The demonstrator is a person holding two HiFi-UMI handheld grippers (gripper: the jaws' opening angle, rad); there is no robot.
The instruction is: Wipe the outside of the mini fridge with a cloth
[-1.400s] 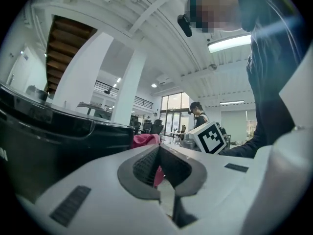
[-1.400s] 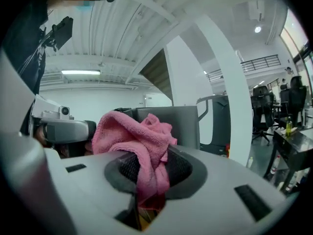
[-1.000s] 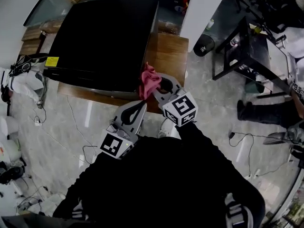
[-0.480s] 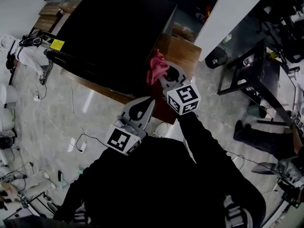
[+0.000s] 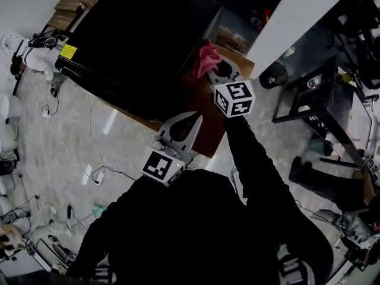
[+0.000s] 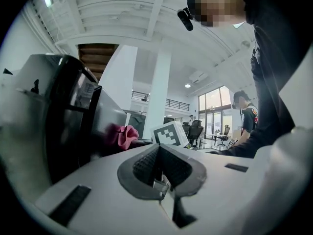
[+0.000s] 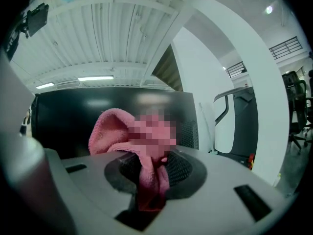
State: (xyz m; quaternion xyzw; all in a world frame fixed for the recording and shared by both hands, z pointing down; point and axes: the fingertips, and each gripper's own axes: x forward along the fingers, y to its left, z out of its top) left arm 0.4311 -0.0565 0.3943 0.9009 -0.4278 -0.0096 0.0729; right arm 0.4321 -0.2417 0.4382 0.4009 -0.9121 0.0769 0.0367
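Note:
The black mini fridge point(image 5: 139, 37) stands on a low wooden platform point(image 5: 234, 61). My right gripper point(image 5: 215, 71) is shut on a pink cloth point(image 5: 206, 58), which is pressed against the fridge's right side near its top edge. In the right gripper view the pink cloth point(image 7: 132, 133) bunches out of the jaws with the black fridge wall point(image 7: 63, 111) right behind it. My left gripper point(image 5: 191, 122) hangs lower, in front of the fridge, shut and holding nothing. From the left gripper view the fridge point(image 6: 73, 116) stands at the left, the cloth point(image 6: 122, 135) beyond it.
A white pillar point(image 5: 291, 16) rises to the right of the fridge. A black metal table point(image 5: 323, 94) and a person's legs point(image 5: 320, 171) are at the right. Cables point(image 5: 89, 165) and white gear point(image 5: 24, 52) lie on the grey floor at the left.
My right gripper has carried the pink cloth away from me along the fridge's right side. The left gripper has kept its place in front of me, and the view has shifted.

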